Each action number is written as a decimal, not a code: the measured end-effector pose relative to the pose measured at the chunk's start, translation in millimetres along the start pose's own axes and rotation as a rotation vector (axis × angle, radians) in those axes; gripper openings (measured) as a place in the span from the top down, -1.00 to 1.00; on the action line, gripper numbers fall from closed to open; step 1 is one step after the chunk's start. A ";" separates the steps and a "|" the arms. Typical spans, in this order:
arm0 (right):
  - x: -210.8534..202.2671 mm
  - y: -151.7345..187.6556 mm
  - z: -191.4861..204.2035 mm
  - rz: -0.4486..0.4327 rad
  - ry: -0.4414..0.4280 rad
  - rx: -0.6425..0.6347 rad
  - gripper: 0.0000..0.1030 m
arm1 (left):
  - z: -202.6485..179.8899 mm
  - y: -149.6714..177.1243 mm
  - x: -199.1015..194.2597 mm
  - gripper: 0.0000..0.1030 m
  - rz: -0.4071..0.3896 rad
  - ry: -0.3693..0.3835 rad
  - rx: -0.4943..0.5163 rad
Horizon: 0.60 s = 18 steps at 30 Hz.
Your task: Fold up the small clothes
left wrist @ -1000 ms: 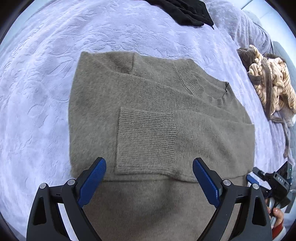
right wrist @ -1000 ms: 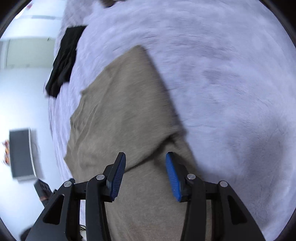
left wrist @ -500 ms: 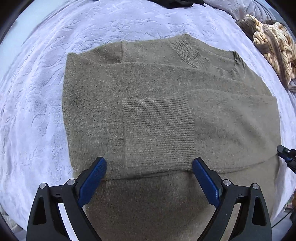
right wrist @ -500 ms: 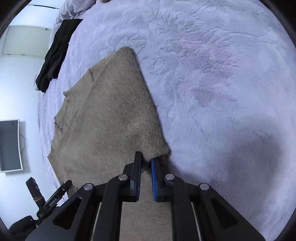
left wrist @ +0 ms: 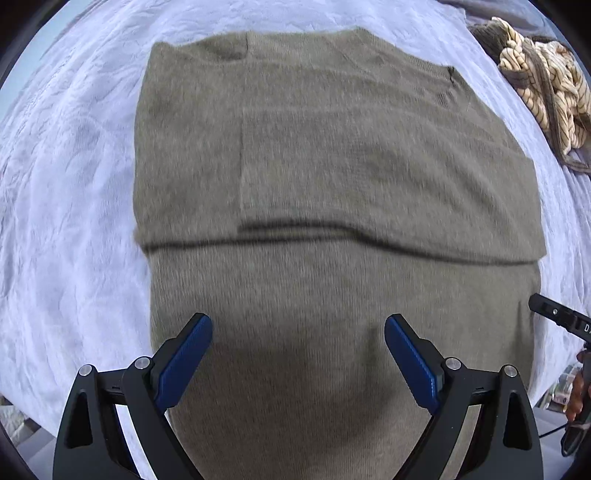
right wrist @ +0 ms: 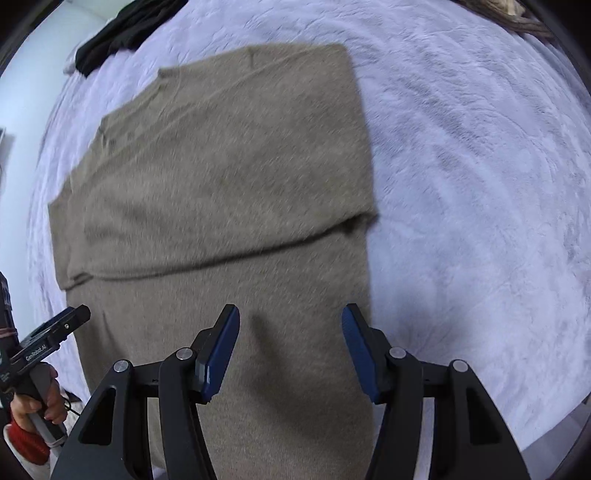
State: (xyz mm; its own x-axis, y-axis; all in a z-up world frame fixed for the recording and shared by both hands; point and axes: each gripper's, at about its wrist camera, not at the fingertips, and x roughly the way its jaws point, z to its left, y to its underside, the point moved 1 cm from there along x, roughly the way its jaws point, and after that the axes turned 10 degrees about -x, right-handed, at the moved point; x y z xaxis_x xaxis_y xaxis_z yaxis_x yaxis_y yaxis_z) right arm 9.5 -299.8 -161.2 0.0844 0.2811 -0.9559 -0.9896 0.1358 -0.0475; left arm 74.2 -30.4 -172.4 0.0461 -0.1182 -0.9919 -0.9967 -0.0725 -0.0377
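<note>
An olive-brown knit sweater (left wrist: 332, 177) lies flat on a pale lavender bedspread (left wrist: 66, 206), both sleeves folded across its chest. It also shows in the right wrist view (right wrist: 221, 177). My left gripper (left wrist: 298, 350) is open and empty above the sweater's lower body, near the hem. My right gripper (right wrist: 291, 347) is open and empty above the sweater's lower right part, near its side edge. The other hand-held gripper shows at the right edge of the left wrist view (left wrist: 561, 317) and at the left edge of the right wrist view (right wrist: 51, 332).
A cream and brown striped garment (left wrist: 546, 81) lies bunched at the far right of the bed. A black garment (right wrist: 122, 26) lies at the far left corner. The bedspread (right wrist: 480, 184) extends to the right of the sweater.
My right gripper was shut on the sleeve edge half a second ago; now it is open and has pulled back toward the hem. My left gripper has also drawn back toward the hem.
</note>
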 end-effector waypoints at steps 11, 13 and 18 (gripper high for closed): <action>4.5 4.6 41.4 0.022 0.072 -0.075 -0.20 | 7.2 45.3 -4.8 -0.85 0.037 0.028 -0.019; 3.9 4.8 48.4 0.025 0.084 -0.088 -0.20 | 9.2 51.1 -6.3 -0.85 0.040 0.030 -0.023; 5.7 7.9 69.0 0.037 0.111 -0.110 -0.20 | 24.9 48.5 -17.6 -0.85 0.046 0.033 -0.027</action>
State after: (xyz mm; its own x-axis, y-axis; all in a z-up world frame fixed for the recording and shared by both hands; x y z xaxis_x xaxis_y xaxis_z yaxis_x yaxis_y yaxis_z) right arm 10.2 -231.5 -147.1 0.0400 0.1768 -0.9834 -0.9991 0.0208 -0.0369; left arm 23.4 -7.2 -159.8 0.0033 -0.1543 -0.9880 -0.9956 -0.0927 0.0111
